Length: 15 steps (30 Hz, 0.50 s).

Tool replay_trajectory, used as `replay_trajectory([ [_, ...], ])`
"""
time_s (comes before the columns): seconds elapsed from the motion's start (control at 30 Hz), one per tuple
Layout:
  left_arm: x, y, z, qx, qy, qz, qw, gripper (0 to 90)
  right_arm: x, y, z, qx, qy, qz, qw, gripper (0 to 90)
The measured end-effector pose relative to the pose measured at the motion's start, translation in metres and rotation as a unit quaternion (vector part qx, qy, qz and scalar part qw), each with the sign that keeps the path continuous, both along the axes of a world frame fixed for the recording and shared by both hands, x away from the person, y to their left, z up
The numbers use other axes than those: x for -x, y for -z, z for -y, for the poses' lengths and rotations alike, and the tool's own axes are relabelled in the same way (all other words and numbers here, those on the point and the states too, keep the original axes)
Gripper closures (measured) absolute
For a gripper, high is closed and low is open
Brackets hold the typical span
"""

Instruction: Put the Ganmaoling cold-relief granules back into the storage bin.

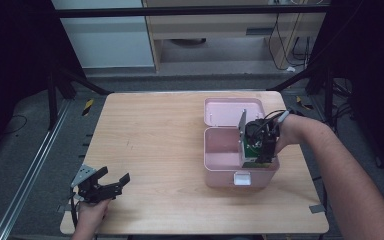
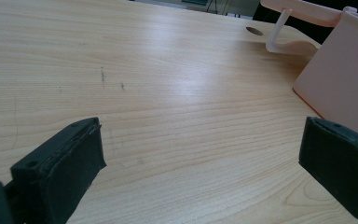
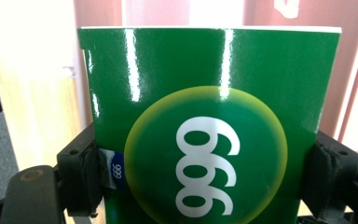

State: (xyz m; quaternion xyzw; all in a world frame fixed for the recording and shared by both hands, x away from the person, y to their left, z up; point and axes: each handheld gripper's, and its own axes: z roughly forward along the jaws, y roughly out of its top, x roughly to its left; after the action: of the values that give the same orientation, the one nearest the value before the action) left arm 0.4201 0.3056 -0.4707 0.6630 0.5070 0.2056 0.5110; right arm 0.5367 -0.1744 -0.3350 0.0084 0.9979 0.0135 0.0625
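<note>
A pink lidded box (image 1: 220, 157) stands open on the right half of the wooden table (image 1: 155, 140), its lid (image 1: 230, 111) laid back behind it. My right gripper (image 1: 261, 152) points down into the box, shut on a glossy green carton (image 1: 252, 150). In the right gripper view the carton (image 3: 209, 93) bears a yellow-ringed circle with white digits and sits squeezed between both pads of my right gripper (image 3: 205, 172). My left gripper (image 1: 115, 175) rests at the table's near left corner, jaws wide open with nothing between them. From there, my left gripper (image 2: 203, 140) faces bare wood, with the pink box (image 2: 340, 70) off to the right.
The box's white front latch (image 1: 242, 178) faces the near edge. A pale handle (image 2: 279, 32) curves from the lid. Black frame struts (image 1: 70, 80) flank the table, and the floor beyond holds cables (image 1: 295, 50) and cabinets.
</note>
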Motion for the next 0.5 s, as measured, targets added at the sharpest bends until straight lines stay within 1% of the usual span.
replay_trajectory([
  [0.1, 0.0, 0.0, 0.0, 0.001, 0.0, 0.0, 1.0, 0.0, -0.002, 0.007, 0.0, 0.002, 0.001, -0.004, 1.0, 17.6],
  [0.13, 0.0, 0.0, 0.0, 0.001, 0.0, 0.001, 1.0, 0.0, -0.002, 0.008, 0.0, 0.009, 0.001, -0.005, 1.0, 17.6],
  [0.2, 0.0, 0.0, -0.001, 0.001, 0.0, 0.001, 1.0, 0.0, -0.004, 0.014, 0.001, 0.01, -0.001, -0.004, 0.9999, 17.6],
  [0.27, 0.0, 0.0, -0.001, 0.001, -0.001, 0.001, 1.0, 0.0, -0.005, 0.018, 0.002, 0.012, 0.005, -0.008, 0.9999, 17.5],
  [0.3, 0.0, 0.0, -0.001, 0.001, 0.0, 0.0, 1.0, 0.0, -0.006, 0.019, 0.002, 0.015, 0.003, -0.006, 0.9999, 17.5],
  [0.33, 0.0, 0.0, -0.001, 0.001, -0.001, 0.0, 1.0, 0.0, -0.006, 0.02, 0.003, 0.014, 0.009, -0.007, 0.9998, 17.5],
  [0.4, 0.0, 0.0, -0.001, 0.002, 0.0, -0.001, 1.0, 0.0, -0.007, 0.022, 0.004, 0.011, 0.006, -0.009, 0.9999, 17.5],
  [0.5, 0.0, 0.0, -0.001, 0.002, -0.001, 0.0, 1.0, 0.0, -0.008, 0.026, 0.006, 0.01, 0.01, -0.011, 0.9998, 17.5],
])
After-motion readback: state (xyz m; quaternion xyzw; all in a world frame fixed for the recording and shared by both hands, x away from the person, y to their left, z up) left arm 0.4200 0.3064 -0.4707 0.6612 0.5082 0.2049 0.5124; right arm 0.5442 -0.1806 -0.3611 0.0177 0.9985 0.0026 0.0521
